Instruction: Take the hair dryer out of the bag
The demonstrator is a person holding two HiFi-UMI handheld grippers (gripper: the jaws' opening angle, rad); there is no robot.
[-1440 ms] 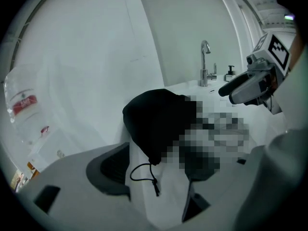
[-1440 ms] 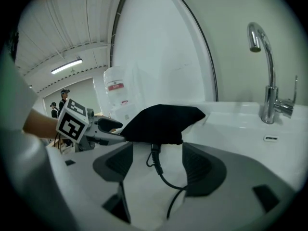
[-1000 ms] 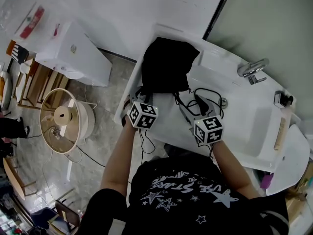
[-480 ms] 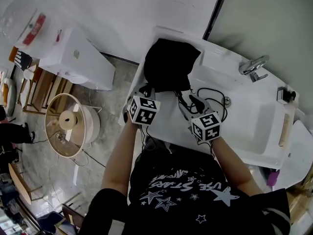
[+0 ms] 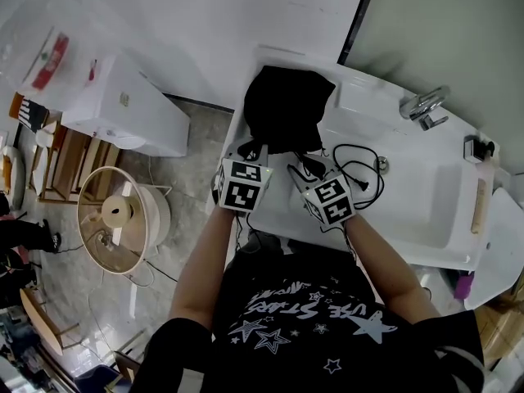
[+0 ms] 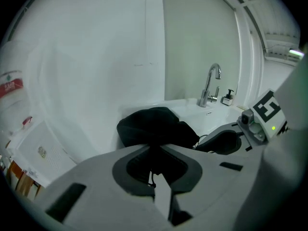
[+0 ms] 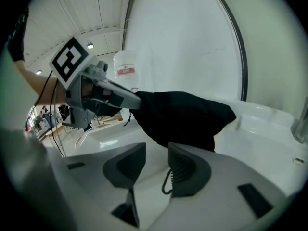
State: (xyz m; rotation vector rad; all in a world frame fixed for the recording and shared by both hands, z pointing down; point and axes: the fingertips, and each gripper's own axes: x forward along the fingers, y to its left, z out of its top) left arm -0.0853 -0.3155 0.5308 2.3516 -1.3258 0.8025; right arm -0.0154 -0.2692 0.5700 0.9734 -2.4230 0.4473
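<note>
The black bag (image 5: 282,109) lies slumped on the left end of the white sink counter (image 5: 274,199). My left gripper (image 5: 252,149) is shut on the bag's near edge; in the left gripper view the black cloth (image 6: 153,129) runs into the closed jaws of the left gripper (image 6: 155,150). My right gripper (image 5: 297,170) is just right of the left one, near the bag's mouth. Its jaws have just been closing and stand partly open in the right gripper view (image 7: 155,166), with a thin black cord (image 7: 167,179) against one finger. A black cable (image 5: 354,164) loops out over the counter. No hair dryer body shows.
A chrome faucet (image 5: 423,105) stands behind the basin (image 5: 417,195) to the right. A wall rises just behind the bag. Left of the counter's edge, on the floor, are a white cabinet (image 5: 123,97) and a round wooden spool (image 5: 119,213).
My right gripper has moved left toward the bag's mouth and its jaws have narrowed. My left gripper has closed on the bag's edge and risen a little.
</note>
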